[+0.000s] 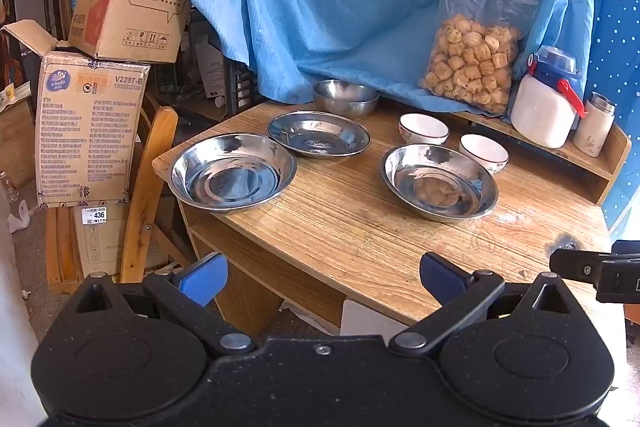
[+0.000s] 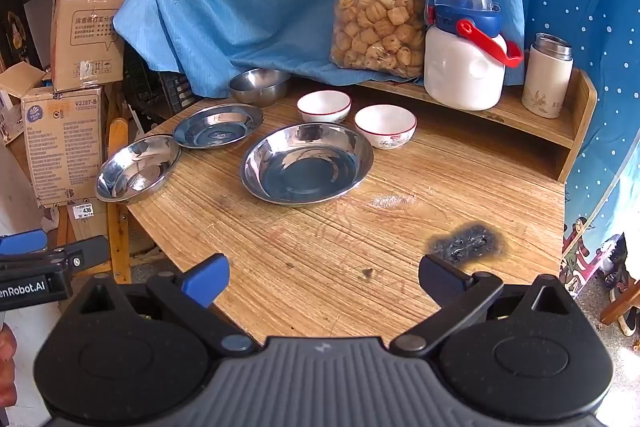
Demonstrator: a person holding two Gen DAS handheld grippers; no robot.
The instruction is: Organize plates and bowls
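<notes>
Three steel plates lie on the wooden table [image 1: 360, 227]: one at the left edge [image 1: 232, 171] [image 2: 138, 169], one behind it [image 1: 319, 133] [image 2: 218, 126], one at the right [image 1: 440, 181] [image 2: 306, 163]. A steel bowl [image 1: 346, 98] [image 2: 259, 86] stands at the back. Two white bowls with red rims [image 1: 423, 128] [image 1: 484, 151] [image 2: 324, 106] [image 2: 385, 125] sit beside the right plate. My left gripper [image 1: 324, 279] is open and empty at the table's near edge. My right gripper [image 2: 324, 277] is open and empty over the near table.
A low wooden shelf [image 2: 520, 115] at the back right holds a snack bag [image 2: 380, 23], a white jug with blue lid [image 2: 464, 67] and a white flask [image 2: 546, 79]. Blue cloth hangs behind. Cardboard boxes [image 1: 92, 131] and a wooden chair [image 1: 148, 187] stand left. A burn mark [image 2: 466, 241] is on the table.
</notes>
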